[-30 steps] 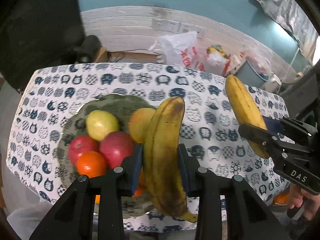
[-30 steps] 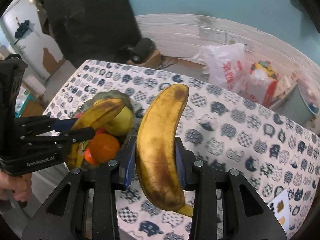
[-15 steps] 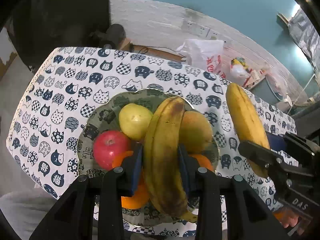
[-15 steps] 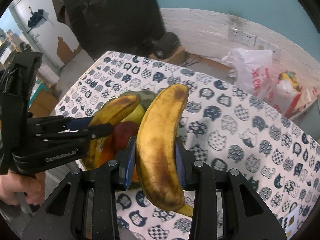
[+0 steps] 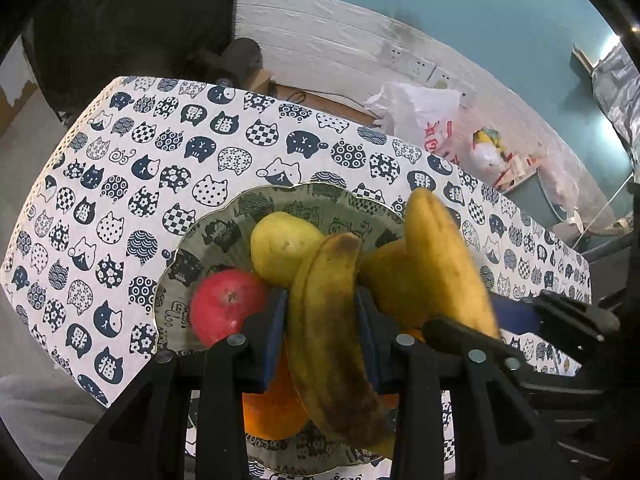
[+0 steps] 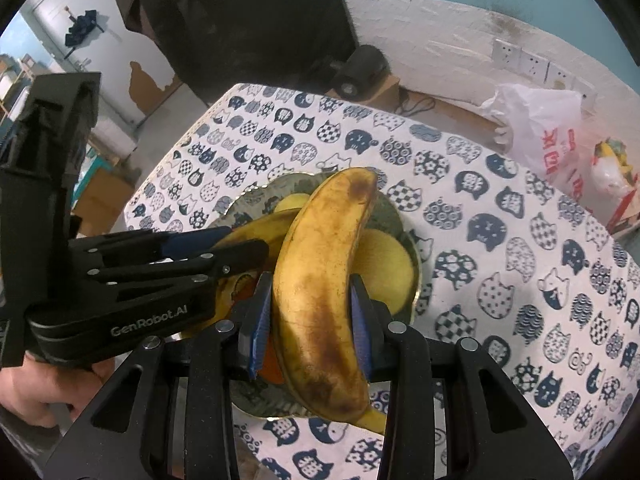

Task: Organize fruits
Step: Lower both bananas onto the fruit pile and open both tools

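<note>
Your left tool (image 5: 322, 320) grips banana (image 5: 332, 344), right tool (image 6: 310, 316) grips second banana (image 6: 320, 292); both poised over plate (image 5: 256, 204), apple (image 5: 224, 304) at 9 o'clock, ready for stacking.

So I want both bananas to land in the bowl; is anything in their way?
Yes. The bowl is already crowded: a pear, a red apple and oranges lie under the left banana and right banana.
</note>
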